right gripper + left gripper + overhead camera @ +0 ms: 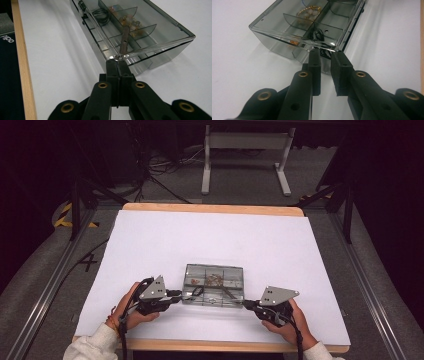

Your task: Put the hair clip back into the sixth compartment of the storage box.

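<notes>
A clear smoky plastic compartment box [213,284] lies on the white sheet near the table's front. It holds gold jewellery [130,21], a black loop [101,13] and a brown rod [124,40]. My left gripper [186,295] sits at the box's near left corner. In the left gripper view its jaws [325,56] stand a narrow gap apart, tips at the lid edge [294,37], with nothing plainly between them. My right gripper [246,304] is at the near right corner. Its jaws [117,62] are pressed together, tips against the lid corner [150,48].
The white sheet [210,240] covers most of the wooden table [210,209], with open room behind and beside the box. A white metal stand [245,150] and cables are on the floor beyond. A dark mat [6,42] lies past the table's edge.
</notes>
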Demonstrator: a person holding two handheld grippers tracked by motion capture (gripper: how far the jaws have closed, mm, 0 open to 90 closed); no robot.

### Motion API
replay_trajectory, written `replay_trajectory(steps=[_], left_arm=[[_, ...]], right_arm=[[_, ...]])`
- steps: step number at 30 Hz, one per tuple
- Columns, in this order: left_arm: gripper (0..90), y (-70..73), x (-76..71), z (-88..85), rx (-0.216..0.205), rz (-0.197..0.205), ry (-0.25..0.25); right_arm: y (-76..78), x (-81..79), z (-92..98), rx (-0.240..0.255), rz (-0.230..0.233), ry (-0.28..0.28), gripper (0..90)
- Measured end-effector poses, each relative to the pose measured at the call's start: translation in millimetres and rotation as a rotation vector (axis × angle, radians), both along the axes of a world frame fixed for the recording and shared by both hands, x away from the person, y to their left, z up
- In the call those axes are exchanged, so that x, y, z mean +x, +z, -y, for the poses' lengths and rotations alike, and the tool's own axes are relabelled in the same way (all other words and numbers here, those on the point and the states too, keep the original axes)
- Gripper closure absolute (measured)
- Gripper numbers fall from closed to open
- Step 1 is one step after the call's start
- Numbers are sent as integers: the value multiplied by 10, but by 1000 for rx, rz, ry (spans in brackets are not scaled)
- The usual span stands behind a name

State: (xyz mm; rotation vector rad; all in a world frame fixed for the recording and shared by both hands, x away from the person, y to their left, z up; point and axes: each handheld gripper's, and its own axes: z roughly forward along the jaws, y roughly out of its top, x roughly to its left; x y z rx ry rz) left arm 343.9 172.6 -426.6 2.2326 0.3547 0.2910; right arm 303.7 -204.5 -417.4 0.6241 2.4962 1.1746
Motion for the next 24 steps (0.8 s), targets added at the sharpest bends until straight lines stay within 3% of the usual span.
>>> replay_trajectory(steps=[24], left_arm=[[774,-33,-27,-27,6,-9,4]], right_arm=[[-55,-44,-18,-17,-12,10,898]])
